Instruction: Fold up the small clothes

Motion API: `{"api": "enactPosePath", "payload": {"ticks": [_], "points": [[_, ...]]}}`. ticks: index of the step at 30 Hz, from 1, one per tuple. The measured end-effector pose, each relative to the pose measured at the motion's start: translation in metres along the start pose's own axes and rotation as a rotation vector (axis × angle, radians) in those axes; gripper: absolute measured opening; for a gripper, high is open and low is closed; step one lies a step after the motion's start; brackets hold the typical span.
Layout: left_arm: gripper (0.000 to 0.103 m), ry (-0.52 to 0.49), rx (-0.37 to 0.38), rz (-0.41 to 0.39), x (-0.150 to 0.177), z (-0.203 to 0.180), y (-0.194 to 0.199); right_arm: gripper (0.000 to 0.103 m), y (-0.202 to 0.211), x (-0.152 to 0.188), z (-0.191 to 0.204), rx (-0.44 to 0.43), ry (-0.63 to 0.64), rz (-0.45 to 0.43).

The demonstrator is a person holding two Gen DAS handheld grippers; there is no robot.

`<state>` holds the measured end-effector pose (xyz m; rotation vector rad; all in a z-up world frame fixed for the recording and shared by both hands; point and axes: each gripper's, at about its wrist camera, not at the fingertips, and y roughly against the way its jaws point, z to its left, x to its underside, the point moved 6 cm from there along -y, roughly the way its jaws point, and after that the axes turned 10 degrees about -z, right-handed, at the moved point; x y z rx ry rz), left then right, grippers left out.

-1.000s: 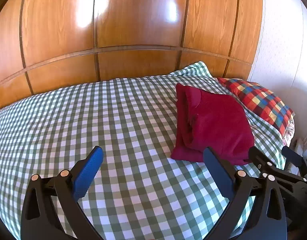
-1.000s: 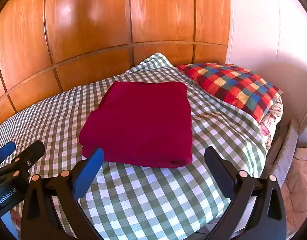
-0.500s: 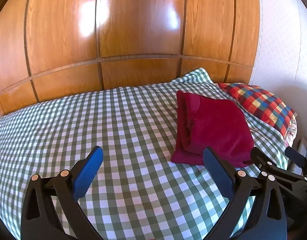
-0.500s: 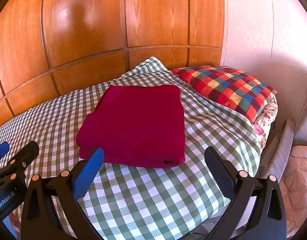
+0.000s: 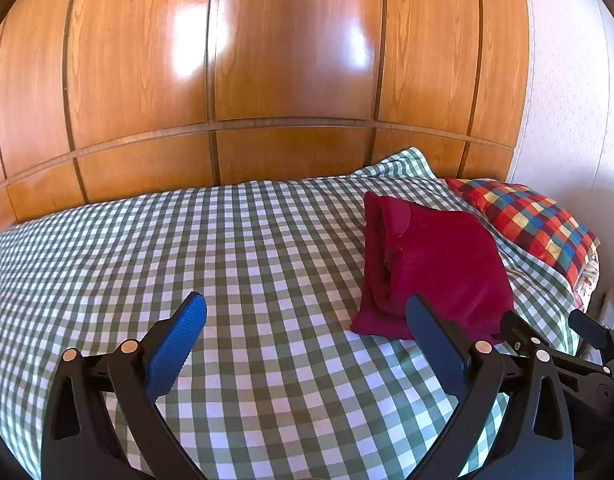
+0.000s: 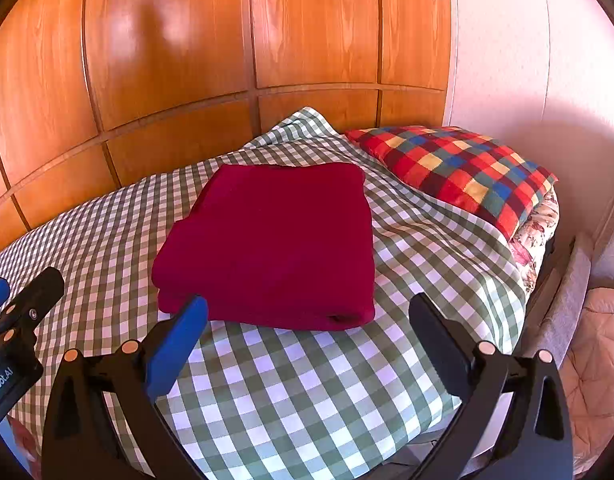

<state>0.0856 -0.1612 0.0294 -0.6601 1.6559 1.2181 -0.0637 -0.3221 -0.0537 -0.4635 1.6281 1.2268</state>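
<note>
Fingers of both tools spread wide, nothing between them: left gripper [image 5: 305, 320] above bare green-checked bedspread [image 5: 243, 264], right gripper [image 6: 307, 312] just short of the folded crimson garment [image 6: 275, 240], not touching it. Left tool's tip visible at the edge of the right view, well left of the garment. Garment lies flat on the bedspread as a neat rectangle, layered fold edges facing the left side. Beyond it, a multicoloured checked pillow [image 6: 459, 172] near the white wall [image 6: 527, 60]. Farthest back, glossy wooden panelling [image 5: 267, 60].
</note>
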Motion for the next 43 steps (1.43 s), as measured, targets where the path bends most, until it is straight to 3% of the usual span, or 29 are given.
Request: {"api": "enactPosePath", "payload": {"ticks": [22, 34, 39, 43], "points": [[0.099, -0.013, -0.004, -0.044, -0.01, 0.003, 0.013, 0.101, 0.001, 0.002, 0.004, -0.011, -0.004, 0.008], [0.099, -0.02, -0.002, -0.018, -0.006, 0.005, 0.007, 0.101, -0.002, 0.003, 0.002, -0.006, -0.009, 0.026], [0.099, -0.008, -0.005, 0.028, 0.001, 0.01, -0.001, 0.101, -0.009, -0.005, -0.022, 0.036, -0.039, 0.02], [0.099, 0.003, -0.018, 0.056, 0.009, 0.017, -0.008, 0.101, -0.031, -0.015, -0.068, 0.141, -0.083, 0.03]]}}
